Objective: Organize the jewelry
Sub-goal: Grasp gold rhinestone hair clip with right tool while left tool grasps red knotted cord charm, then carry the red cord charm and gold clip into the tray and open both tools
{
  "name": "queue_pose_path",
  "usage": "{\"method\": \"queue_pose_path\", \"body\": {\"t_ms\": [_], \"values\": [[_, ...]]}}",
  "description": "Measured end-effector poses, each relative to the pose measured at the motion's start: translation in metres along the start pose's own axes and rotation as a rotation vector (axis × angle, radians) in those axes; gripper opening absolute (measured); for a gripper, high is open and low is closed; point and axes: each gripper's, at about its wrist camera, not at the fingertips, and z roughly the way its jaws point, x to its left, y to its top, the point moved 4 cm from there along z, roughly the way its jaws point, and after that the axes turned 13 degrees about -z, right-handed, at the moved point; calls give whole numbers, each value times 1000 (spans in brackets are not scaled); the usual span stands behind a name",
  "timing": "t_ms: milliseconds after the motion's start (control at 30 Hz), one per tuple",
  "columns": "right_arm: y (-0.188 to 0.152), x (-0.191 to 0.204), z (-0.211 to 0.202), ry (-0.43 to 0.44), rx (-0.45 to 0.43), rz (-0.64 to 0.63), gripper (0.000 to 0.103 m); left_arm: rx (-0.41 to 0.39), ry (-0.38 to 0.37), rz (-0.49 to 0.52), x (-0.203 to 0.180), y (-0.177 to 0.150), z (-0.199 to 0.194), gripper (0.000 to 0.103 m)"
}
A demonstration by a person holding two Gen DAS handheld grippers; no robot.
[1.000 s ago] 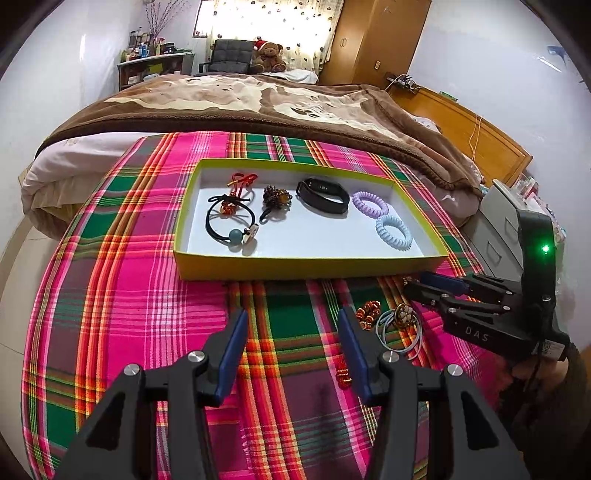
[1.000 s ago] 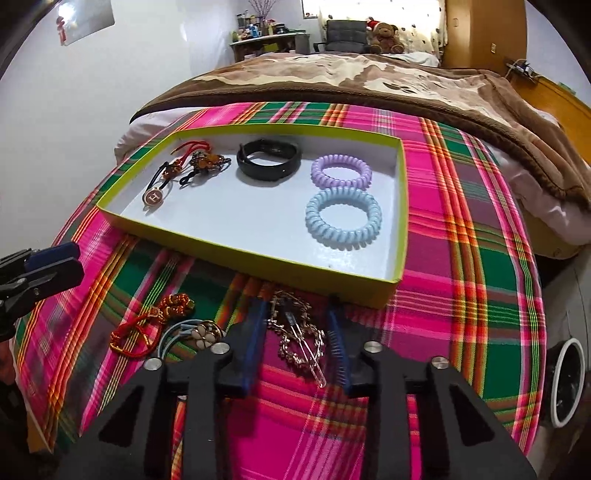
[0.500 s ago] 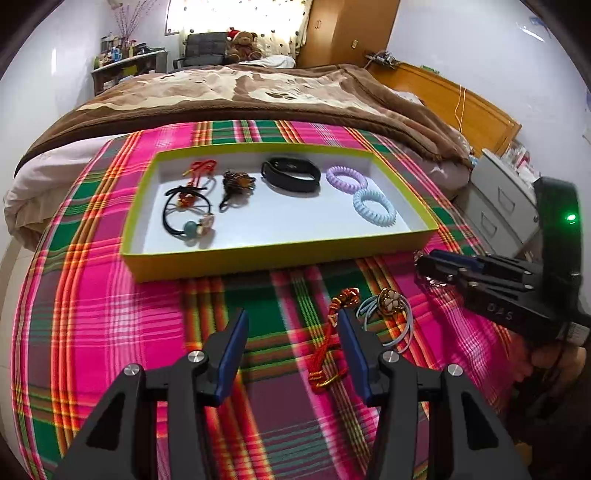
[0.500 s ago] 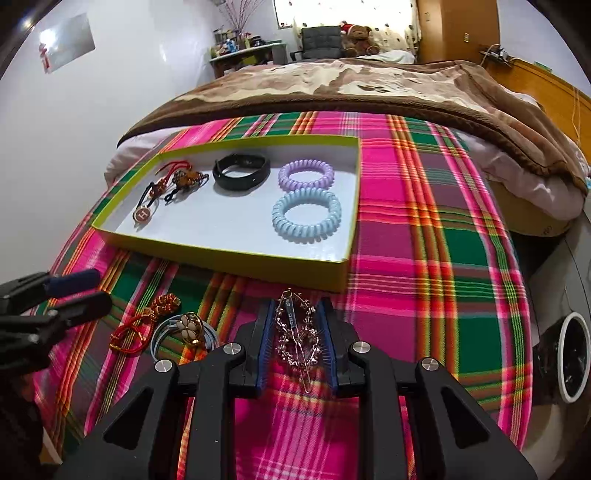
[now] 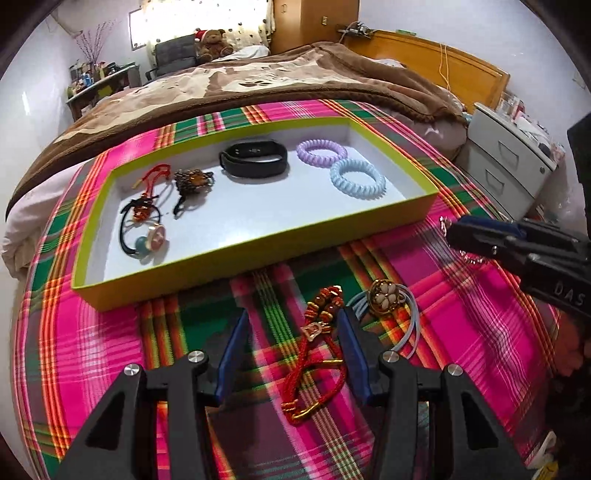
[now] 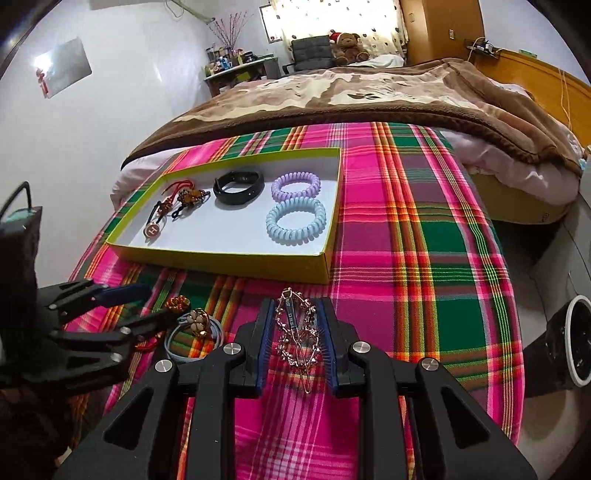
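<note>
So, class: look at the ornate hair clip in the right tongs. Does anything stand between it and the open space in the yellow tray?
Only the tray's near wall, which the hair clip held in the right tongs must clear. Beyond it, white floor lies bare in front of the blue coil band.

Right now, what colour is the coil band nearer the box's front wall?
Pale blue; the one behind it is lilac. The right wrist view shows it best.

Bright window (image 6: 332,18) backlight, wall glare; sharp centre, fisheye-warped dark corners.
</note>
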Motion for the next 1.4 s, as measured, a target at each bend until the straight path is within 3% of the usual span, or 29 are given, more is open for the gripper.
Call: {"method": "queue_pose_path", "body": {"t_ms": [300,433,567,833,1400], "values": [[2,1,-3,9,-16,0,24,-16,35,10,5,3,2,50],[4,1,-5,12,-23,-2,24,-15,34,9,6,2,0,29],[4,3,-5,11,-24,-2,24,-14,33,0,8,2,-1,16],[3,5,-7,7,-25,-2,24,-22,25,-16,9,0,-6,15],[12,26,-23,1,-53,-33,24,-120,-18,-53,19,11,-50,15]]}}
